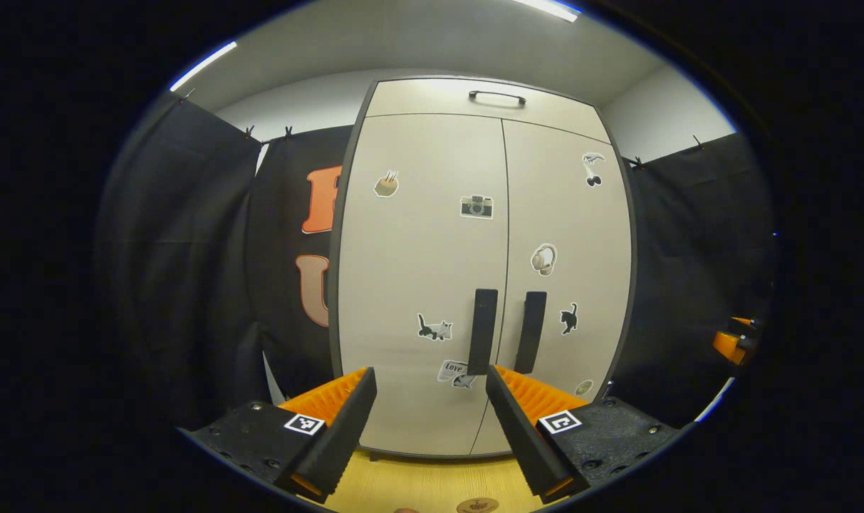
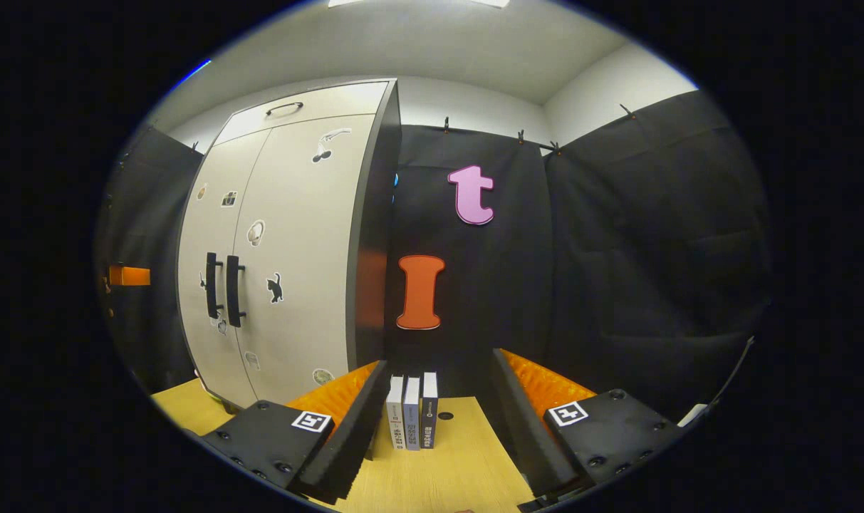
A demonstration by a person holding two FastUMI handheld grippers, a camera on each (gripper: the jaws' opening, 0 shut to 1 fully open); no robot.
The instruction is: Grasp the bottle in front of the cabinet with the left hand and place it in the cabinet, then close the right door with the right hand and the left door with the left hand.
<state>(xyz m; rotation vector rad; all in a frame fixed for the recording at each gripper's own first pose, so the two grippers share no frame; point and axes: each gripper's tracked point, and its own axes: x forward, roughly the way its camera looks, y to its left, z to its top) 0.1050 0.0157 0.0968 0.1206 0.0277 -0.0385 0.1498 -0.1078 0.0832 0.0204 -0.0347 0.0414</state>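
Cabinet (image 1: 432, 285) doors closed, interior hidden; two round objects (image 1: 477, 505) on the table (image 1: 432, 477) cut off at the lower edge; book (image 2: 411, 413) labels too small to read.

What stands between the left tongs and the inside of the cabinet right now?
The cabinet is closed: the left door and the right door are both shut, their handles side by side, blocking the inside. Nothing visible lies between the open left tongs and those doors.
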